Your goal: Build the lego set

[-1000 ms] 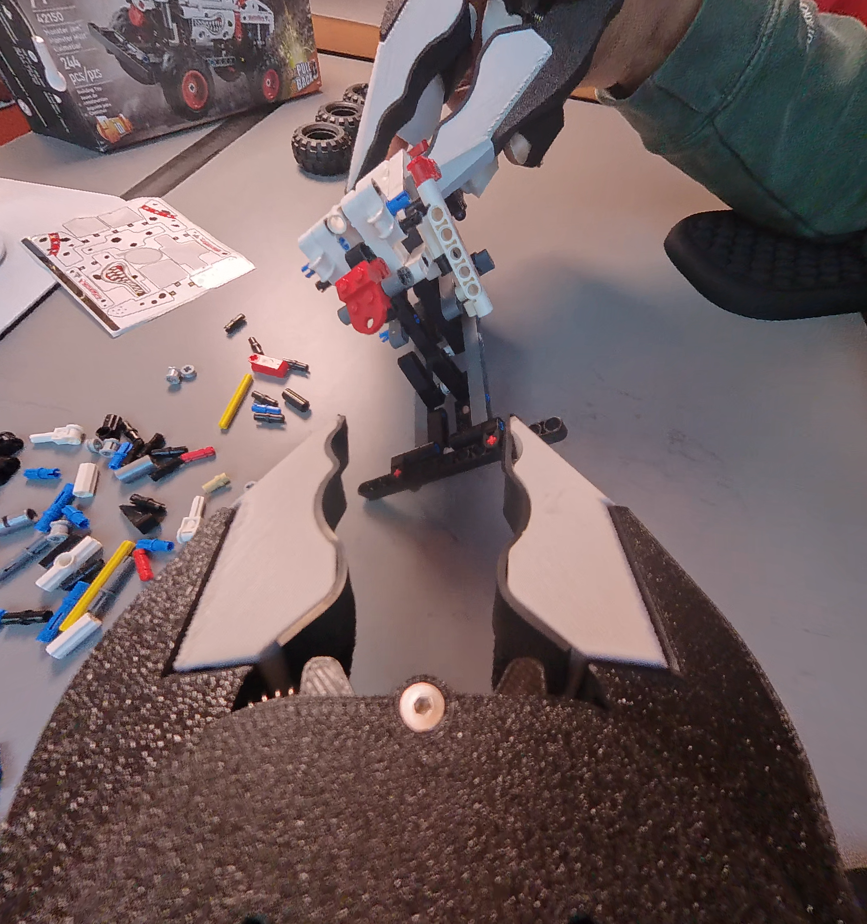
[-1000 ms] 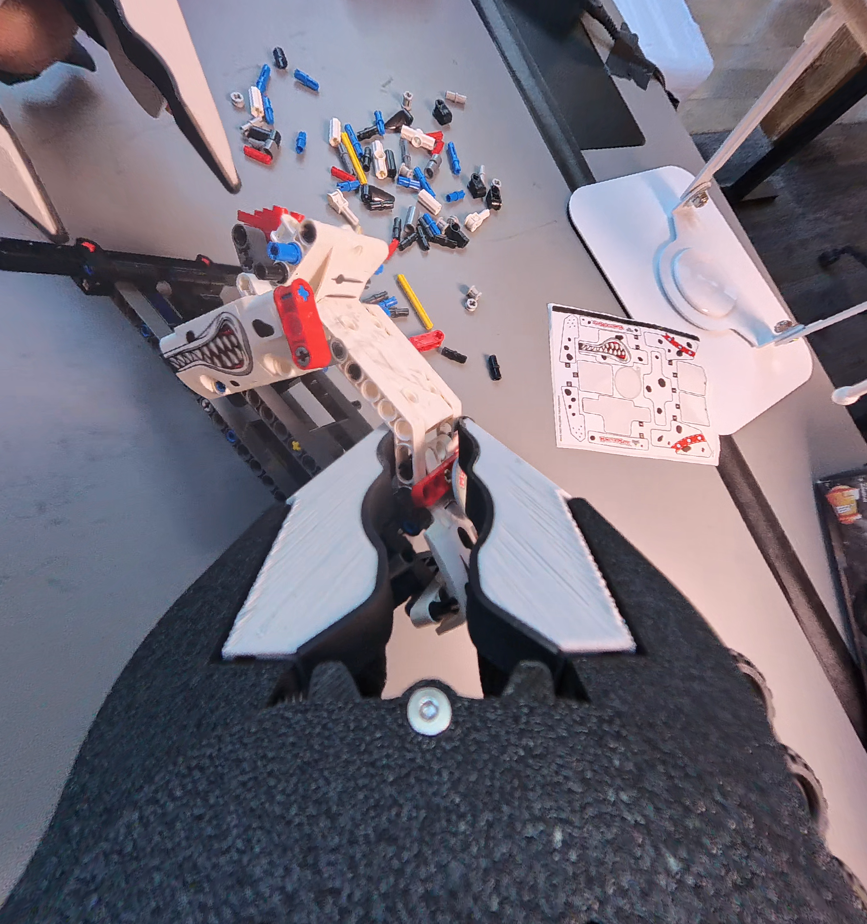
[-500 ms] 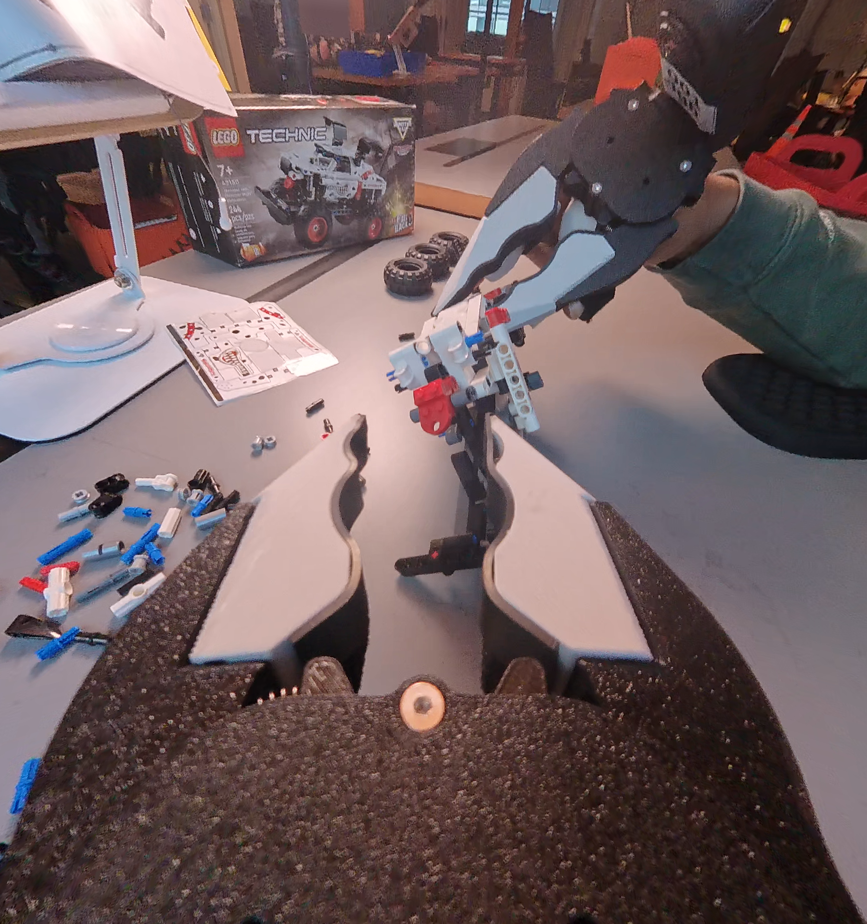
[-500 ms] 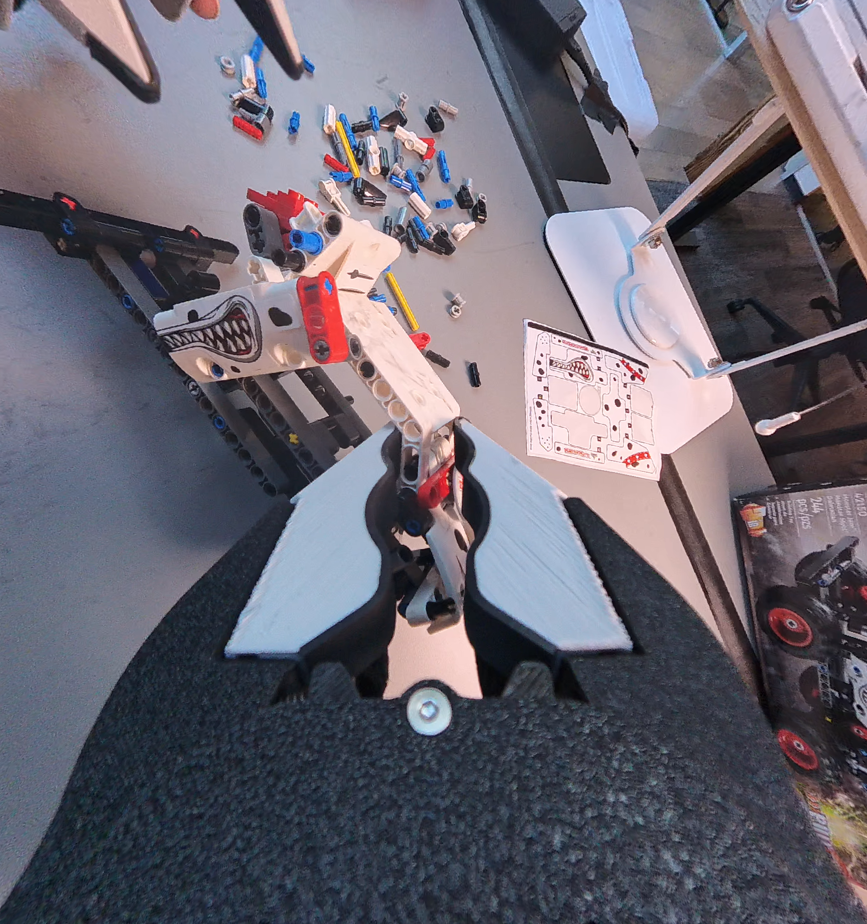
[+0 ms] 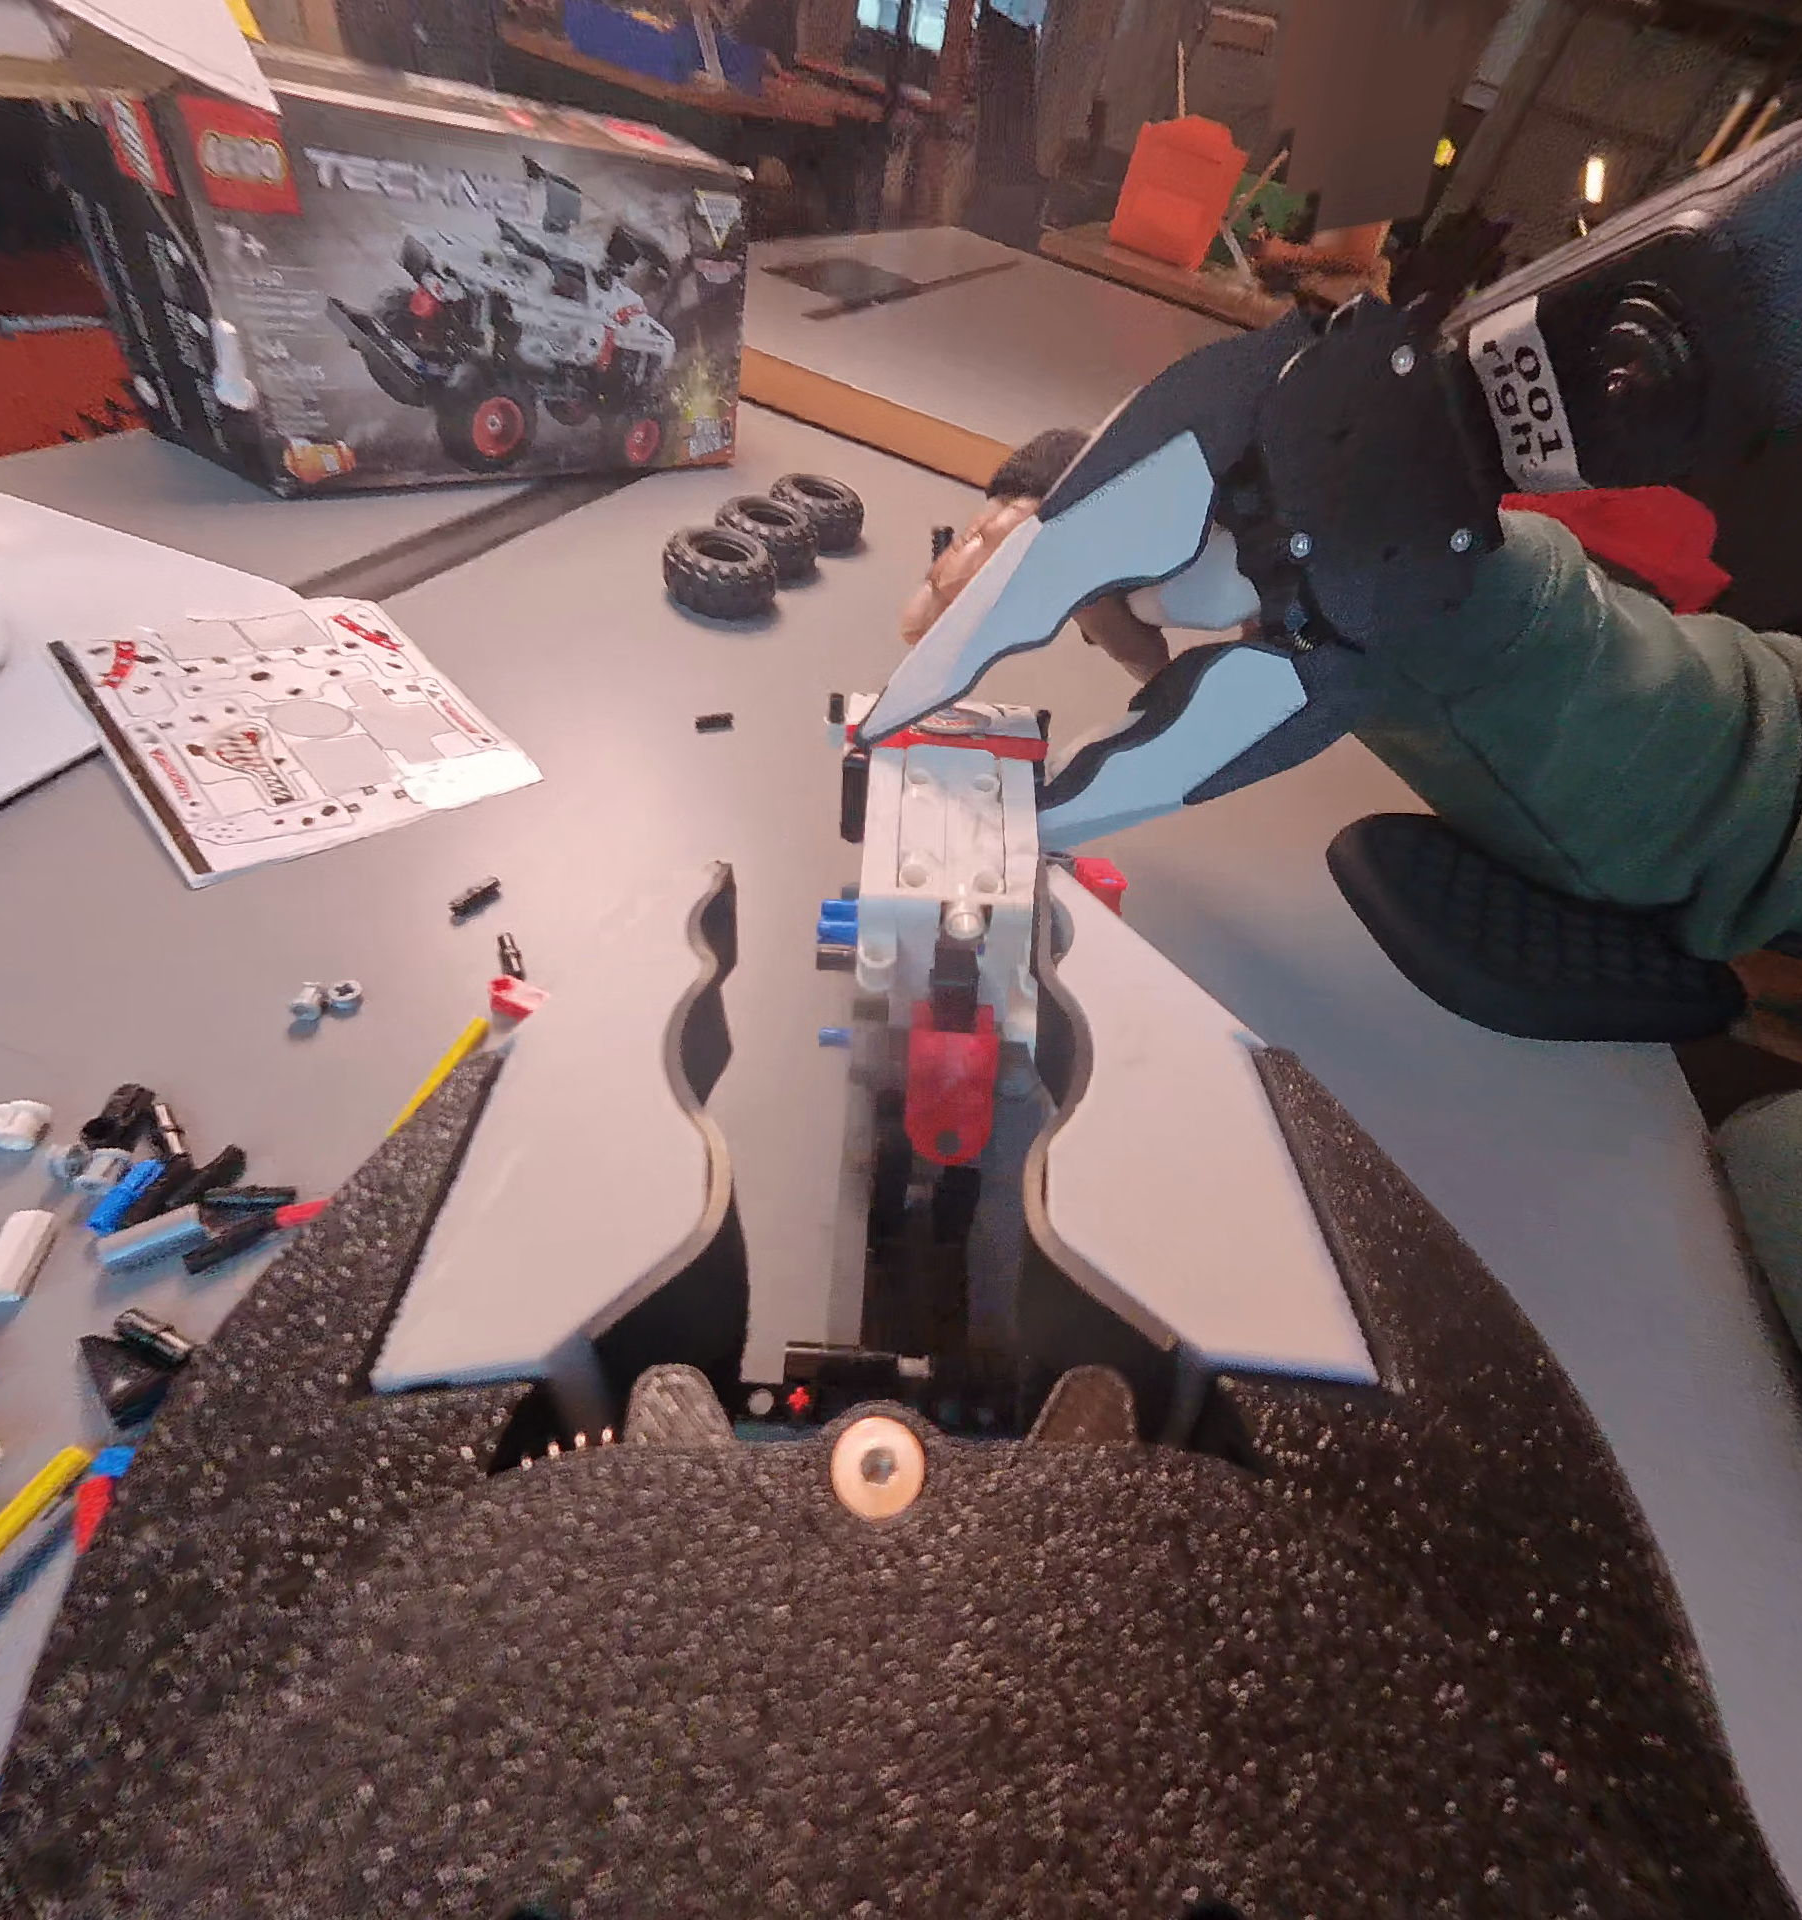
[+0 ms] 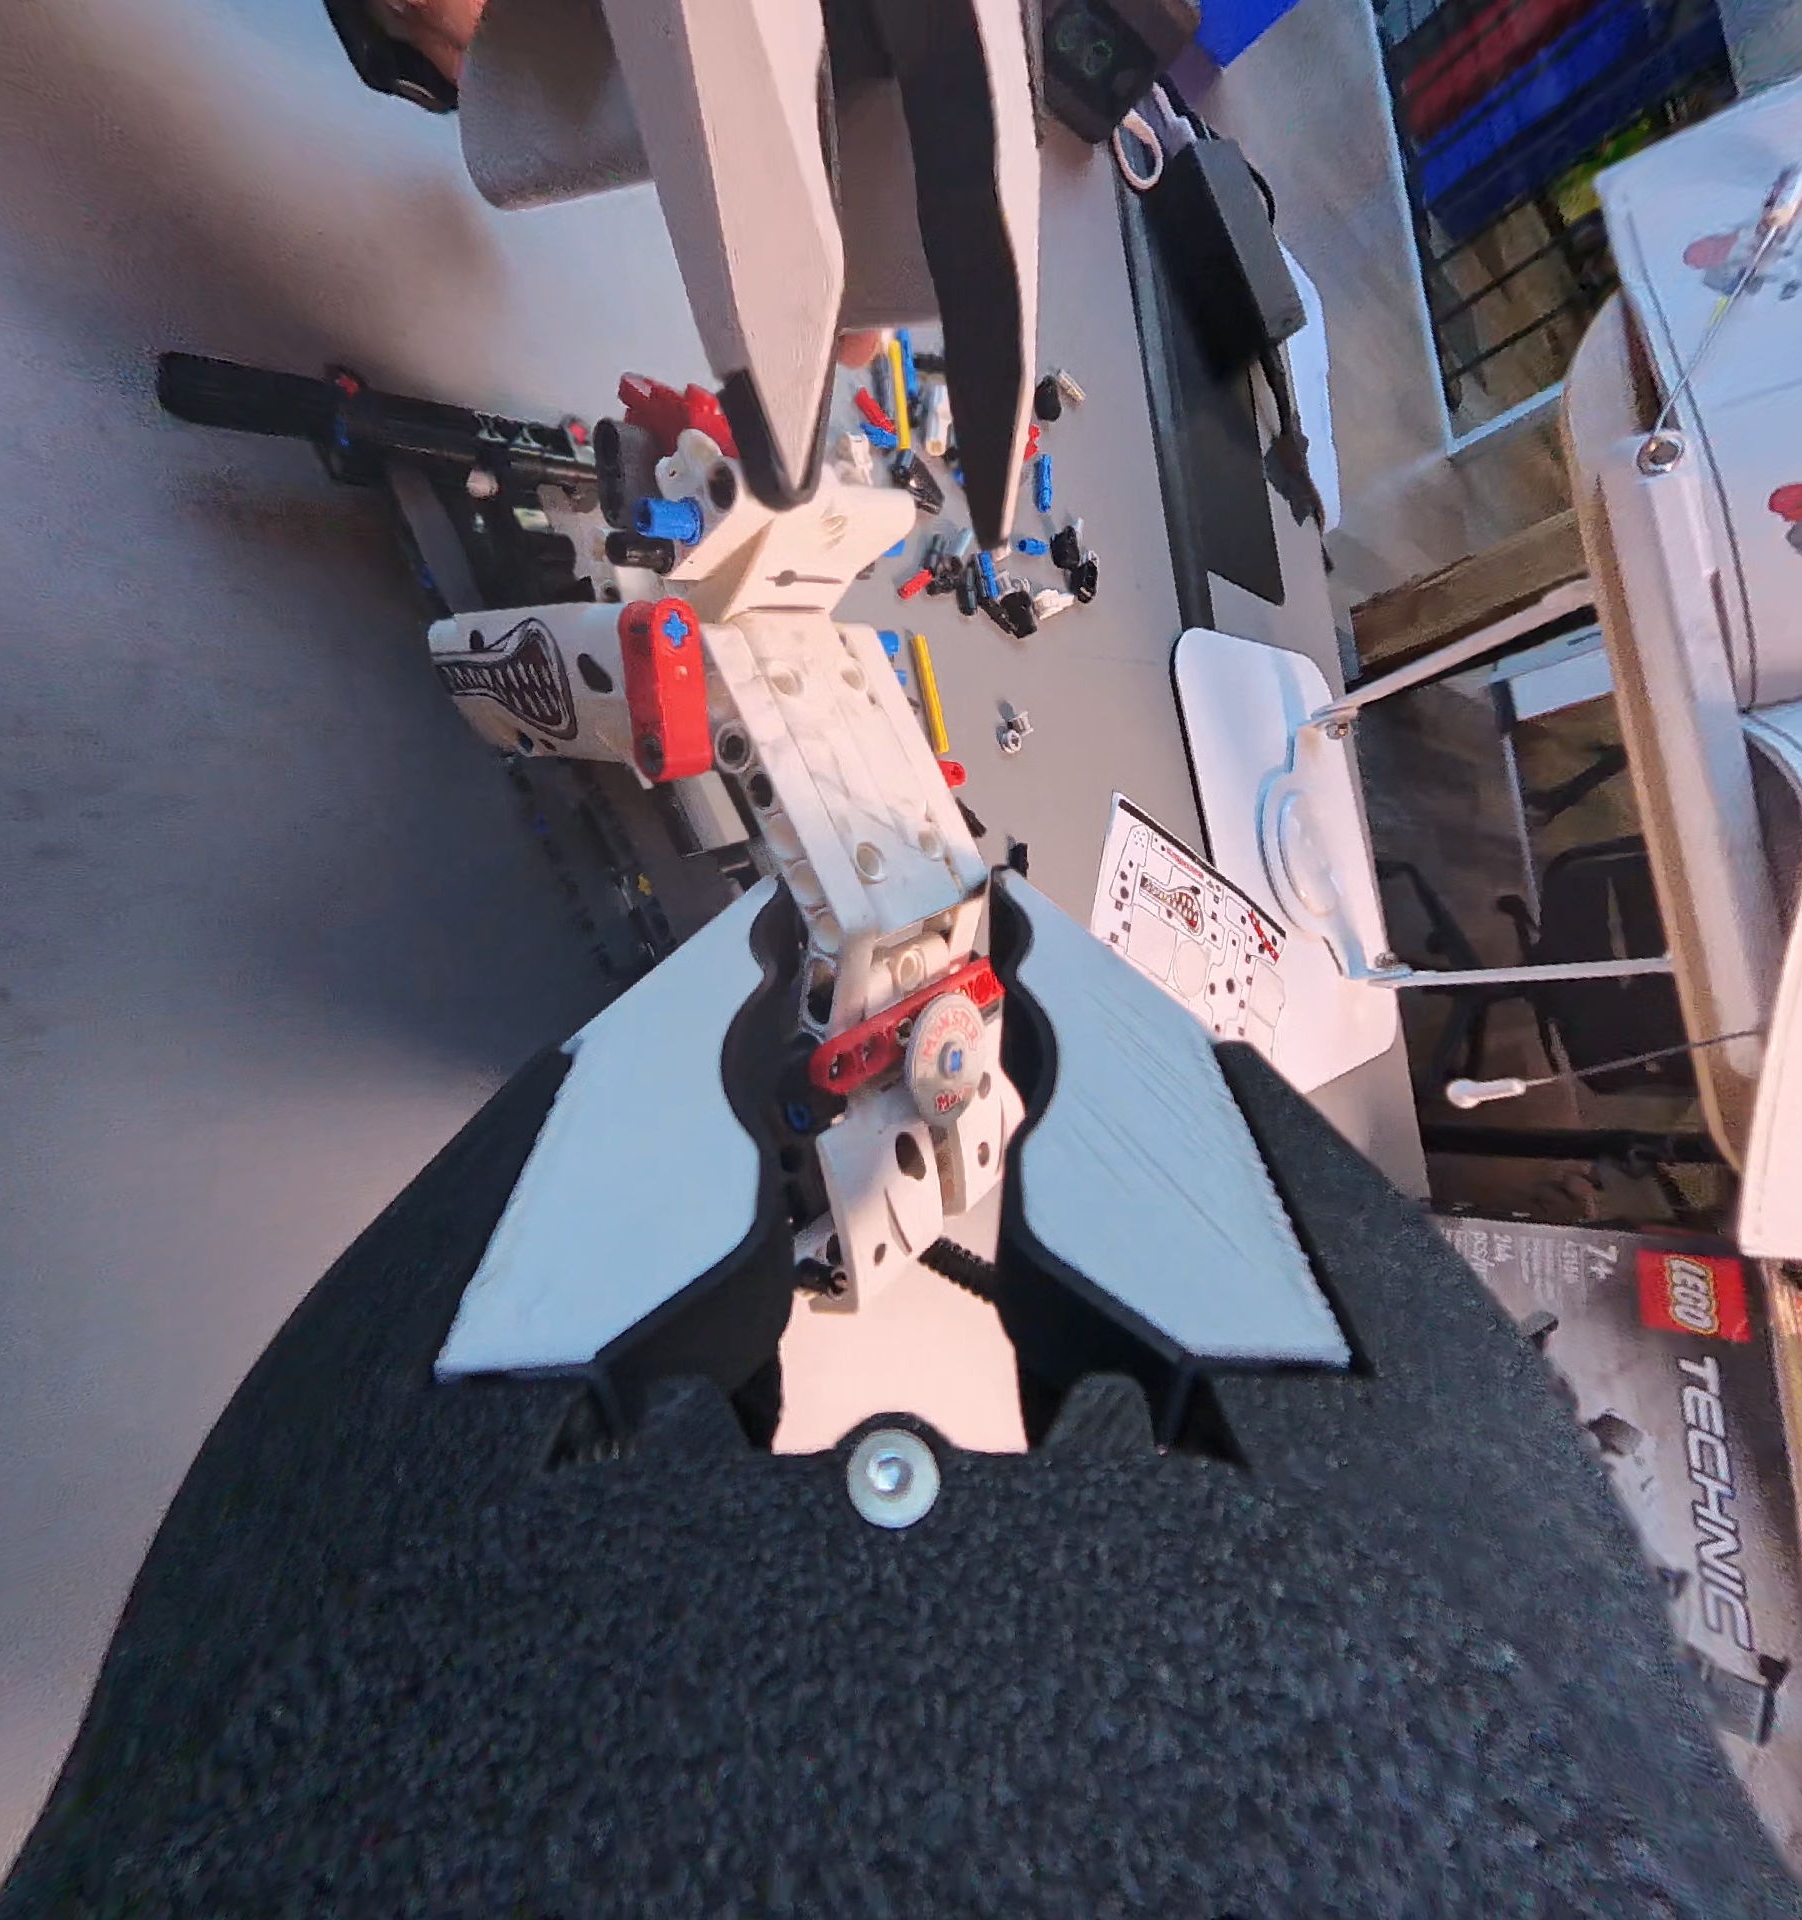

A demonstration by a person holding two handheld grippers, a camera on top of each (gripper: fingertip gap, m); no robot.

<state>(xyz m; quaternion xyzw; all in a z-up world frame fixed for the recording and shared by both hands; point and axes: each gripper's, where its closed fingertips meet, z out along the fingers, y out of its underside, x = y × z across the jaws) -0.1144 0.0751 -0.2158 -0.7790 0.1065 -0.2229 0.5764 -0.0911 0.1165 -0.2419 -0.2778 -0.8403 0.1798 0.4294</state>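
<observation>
On the grey tabletop (image 5: 1292,1195) the half-built lego truck (image 6: 824,748) is held at its rear end, pinched by the right gripper (image 6: 892,883). Its front sits between the spread fingers of the left gripper (image 5: 881,883), nearer the right-hand one. Loose lego pieces (image 5: 149,1195) lie scattered to the left.

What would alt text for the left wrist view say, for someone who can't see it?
A half-built white, red and black toy truck sits between the open fingers of the left gripper, while the right gripper clamps its far end. Around it on the grey table lie loose small parts, a sticker sheet, three black tyres and the set's box.
</observation>
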